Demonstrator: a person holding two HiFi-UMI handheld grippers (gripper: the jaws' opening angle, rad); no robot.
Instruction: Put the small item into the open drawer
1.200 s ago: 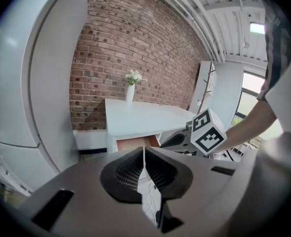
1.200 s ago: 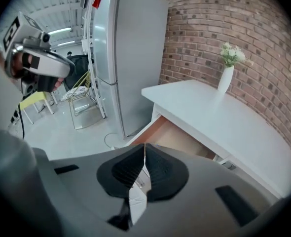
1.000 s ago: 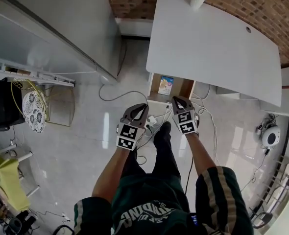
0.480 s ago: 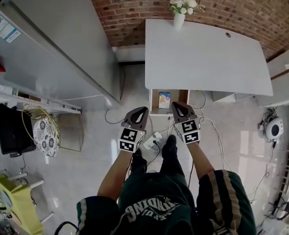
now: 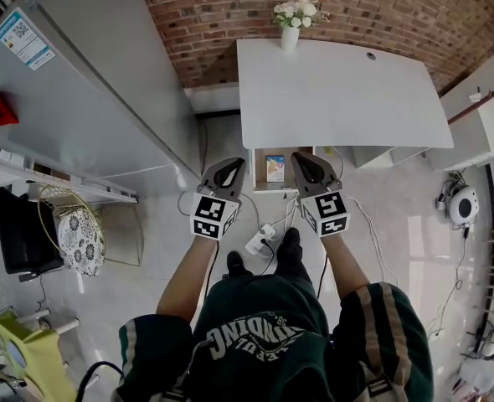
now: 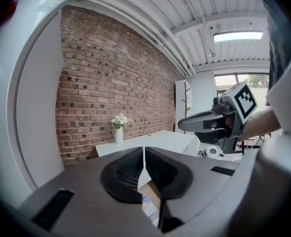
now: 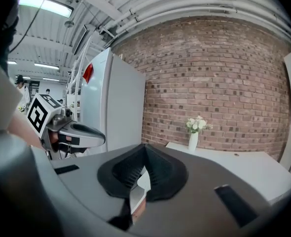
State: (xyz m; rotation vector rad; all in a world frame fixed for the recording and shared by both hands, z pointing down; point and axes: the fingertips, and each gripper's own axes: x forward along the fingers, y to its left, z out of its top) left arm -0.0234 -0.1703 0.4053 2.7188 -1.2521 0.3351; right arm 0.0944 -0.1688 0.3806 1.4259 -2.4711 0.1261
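Small item [image 5: 275, 167]: a flat, colourful piece, seen lying inside the open drawer [image 5: 259, 172] under the desk [image 5: 339, 90]. Placement is judged complete. Left gripper [image 5: 230, 168]: jaws pressed together, nothing held between them. Right gripper [image 5: 304, 162]: jaws likewise closed, empty. Both are held clear of the item, one to each side of the drawer in the head view. Remaining: nothing of the stated task, as far as can be seen. The drawer is left open, and no closing is called for.
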